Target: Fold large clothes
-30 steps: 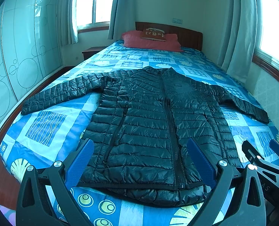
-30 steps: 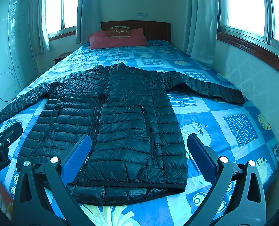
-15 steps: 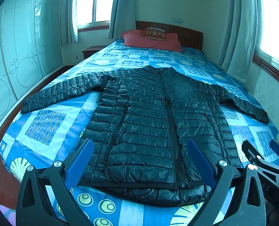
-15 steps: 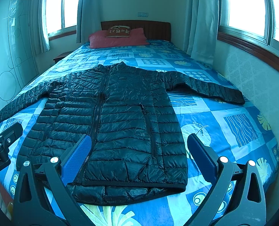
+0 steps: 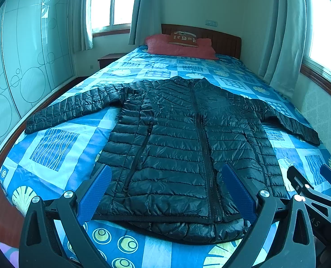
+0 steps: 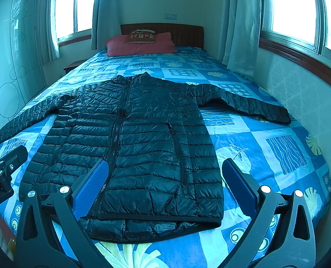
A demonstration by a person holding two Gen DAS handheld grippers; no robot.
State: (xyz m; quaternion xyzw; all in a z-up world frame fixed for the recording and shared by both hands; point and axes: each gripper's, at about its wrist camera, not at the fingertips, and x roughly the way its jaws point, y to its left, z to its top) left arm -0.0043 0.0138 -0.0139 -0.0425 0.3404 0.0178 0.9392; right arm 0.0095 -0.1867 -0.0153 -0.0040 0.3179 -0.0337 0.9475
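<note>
A black quilted puffer jacket point(image 5: 183, 147) point(image 6: 138, 147) lies flat and zipped on the bed, front up, collar toward the pillows, both sleeves spread out sideways. Its hem is near the foot of the bed. My left gripper point(image 5: 167, 192) hovers open above the hem's left half, blue pads wide apart and empty. My right gripper point(image 6: 165, 185) hovers open above the hem's right half, also empty. The right gripper's tip point(image 5: 315, 185) shows at the lower right of the left wrist view; the left gripper's body point(image 6: 2, 172) shows at the left edge of the right wrist view.
The bed has a blue patterned cover point(image 5: 53, 147) point(image 6: 277, 151). A red pillow point(image 5: 179, 47) and a small cushion point(image 6: 142, 36) lie by the wooden headboard. A wardrobe point(image 5: 26, 62) stands left, a nightstand point(image 5: 109, 58) beyond it. A wall with windows and curtains point(image 6: 239, 26) runs along the right.
</note>
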